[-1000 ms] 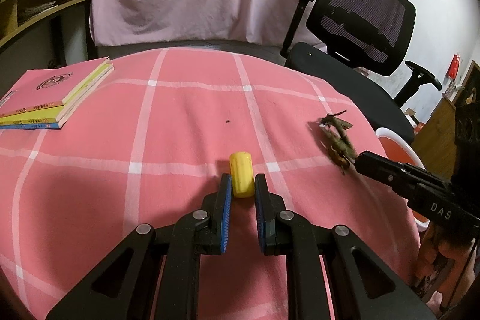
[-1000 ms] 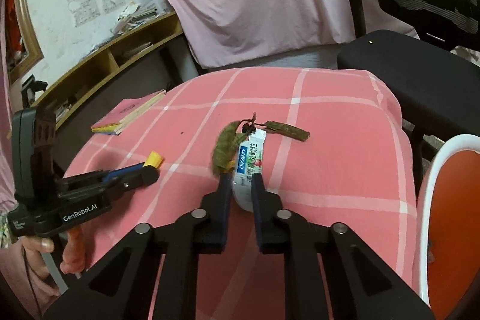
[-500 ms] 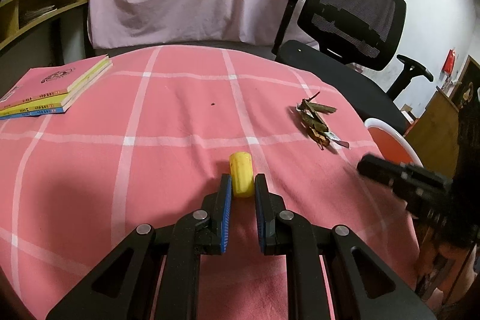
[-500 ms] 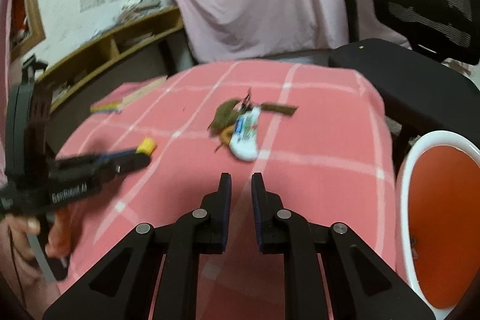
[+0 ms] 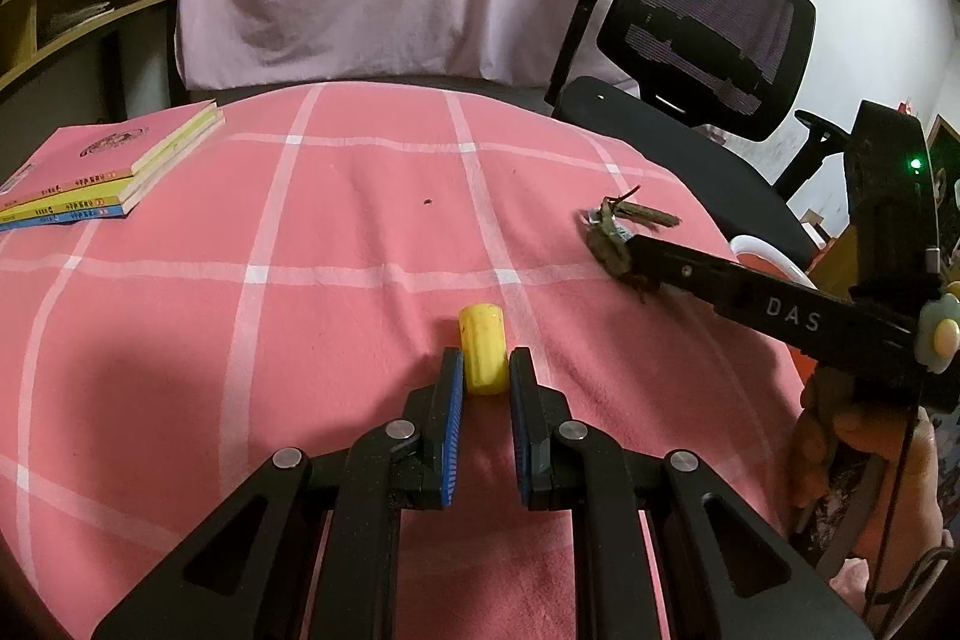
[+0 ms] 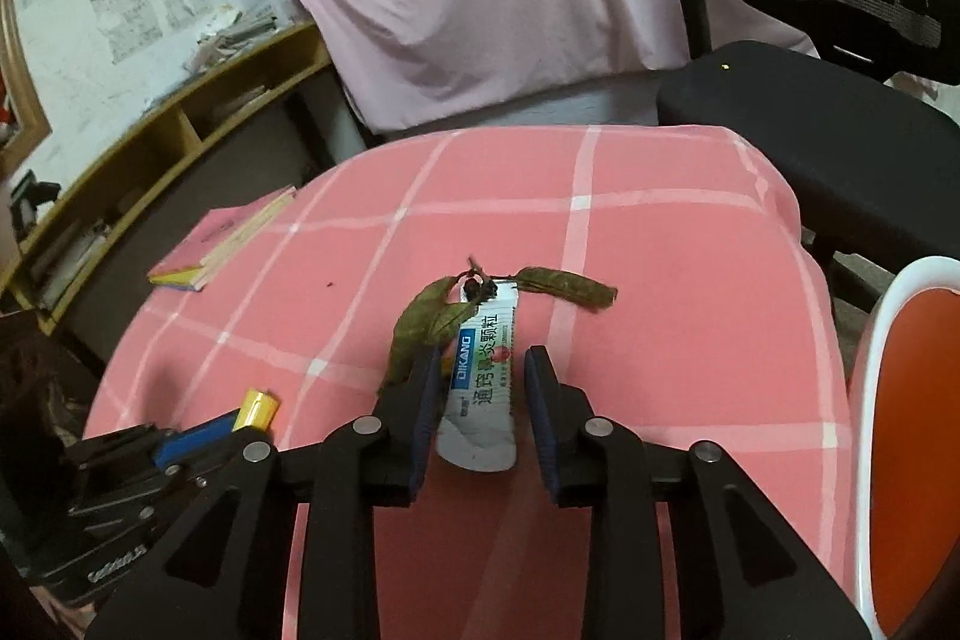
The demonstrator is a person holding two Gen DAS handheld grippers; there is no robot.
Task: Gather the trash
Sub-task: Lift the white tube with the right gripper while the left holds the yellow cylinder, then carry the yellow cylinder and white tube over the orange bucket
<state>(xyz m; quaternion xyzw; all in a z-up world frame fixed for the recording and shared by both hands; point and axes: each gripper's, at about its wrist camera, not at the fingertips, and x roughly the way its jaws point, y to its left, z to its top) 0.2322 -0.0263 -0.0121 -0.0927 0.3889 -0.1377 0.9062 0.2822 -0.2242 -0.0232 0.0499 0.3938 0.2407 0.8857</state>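
Pink tablecloth, sachet between open jaws

A small yellow cap-like cylinder, ribbed along its side, is seen lying on its side just below the middle of the left wrist frame, on the pink checked cloth; in the right wrist frame it appears at the lower left. A white sachet with a blue band and green printed characters is laid flat near the centre of the right wrist frame, its long axis running away from the camera. Across its far end a twig of dry brown-green leaves is draped, one leaf curling down the sachet's left edge, another stretched to the right. An orange bin with a white rim is seen at the right edge.
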